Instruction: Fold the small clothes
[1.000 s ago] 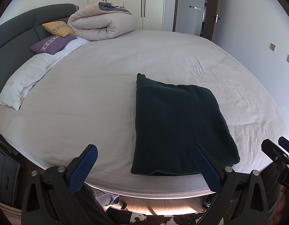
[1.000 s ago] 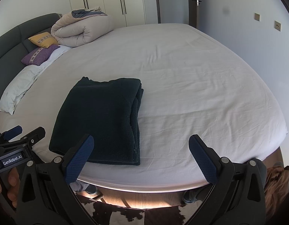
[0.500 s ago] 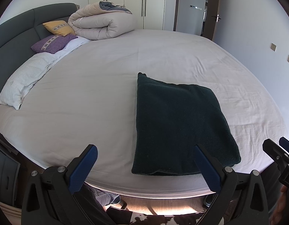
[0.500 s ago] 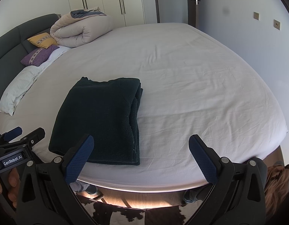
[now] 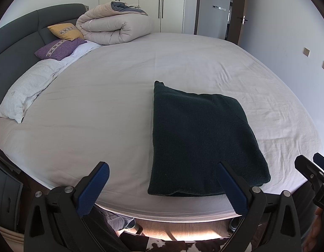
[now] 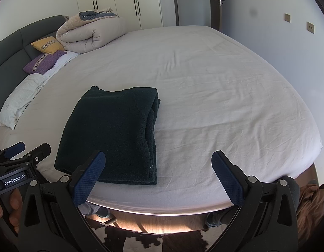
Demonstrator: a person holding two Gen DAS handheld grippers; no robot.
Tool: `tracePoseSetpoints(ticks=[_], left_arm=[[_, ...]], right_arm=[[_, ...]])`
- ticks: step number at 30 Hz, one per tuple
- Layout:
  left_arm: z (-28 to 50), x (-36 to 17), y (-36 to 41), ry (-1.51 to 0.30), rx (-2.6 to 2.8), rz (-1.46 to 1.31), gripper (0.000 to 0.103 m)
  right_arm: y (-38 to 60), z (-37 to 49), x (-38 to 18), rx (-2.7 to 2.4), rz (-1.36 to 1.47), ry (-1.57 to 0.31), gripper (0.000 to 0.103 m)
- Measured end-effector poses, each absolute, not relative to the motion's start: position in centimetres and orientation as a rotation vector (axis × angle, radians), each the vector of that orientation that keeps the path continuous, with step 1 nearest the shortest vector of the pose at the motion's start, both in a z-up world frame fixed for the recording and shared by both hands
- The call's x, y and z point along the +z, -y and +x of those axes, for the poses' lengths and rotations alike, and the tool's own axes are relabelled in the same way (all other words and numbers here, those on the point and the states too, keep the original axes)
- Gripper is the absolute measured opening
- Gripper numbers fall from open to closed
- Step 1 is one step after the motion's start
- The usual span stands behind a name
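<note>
A dark green knitted garment [image 5: 201,138] lies folded into a flat rectangle near the front edge of the white bed [image 5: 99,105]. In the right wrist view the same garment [image 6: 113,134] shows its stacked layers along its right side. My left gripper [image 5: 162,176] is open, held back from the bed edge, nothing between its blue pads. My right gripper [image 6: 158,163] is open too, hovering just off the bed's front edge, clear of the garment. Each gripper appears at the edge of the other's view.
A rolled beige duvet [image 5: 113,27], a yellow cushion [image 5: 65,30] and a purple cushion [image 5: 59,49] sit by the dark headboard, with a white pillow [image 5: 25,92] along the left. Wardrobes and a door stand behind. A cowhide rug [image 6: 153,239] covers the floor below.
Almost nothing has changed. Both grippers stay open and drift only slightly; the folded garment has not moved.
</note>
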State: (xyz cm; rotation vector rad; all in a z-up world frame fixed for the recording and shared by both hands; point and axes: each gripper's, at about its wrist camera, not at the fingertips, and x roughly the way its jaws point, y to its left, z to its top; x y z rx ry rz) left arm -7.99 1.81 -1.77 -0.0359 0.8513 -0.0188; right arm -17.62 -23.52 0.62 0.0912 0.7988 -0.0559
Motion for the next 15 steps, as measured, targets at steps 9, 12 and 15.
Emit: tracePoseSetpoints(ticks=[9,12,15], left_arm=[[-8.00,-1.87,-1.83,-0.854,-0.017,-0.037,0.103],[-7.98,-1.92,-1.89,-0.854,-0.017,-0.035,0.103],[-7.97,-1.92,-1.89,-0.856,-0.017,-0.035,0.103]], right_arm=[[23.46,-17.65,0.63,-0.056,0.092,-0.800,0.103],[23.31,-17.73,0.59,-0.055,0.093,-0.801,0.103],[23.26,-17.77,0.58,-0.056,0.093,-0.801,0.103]])
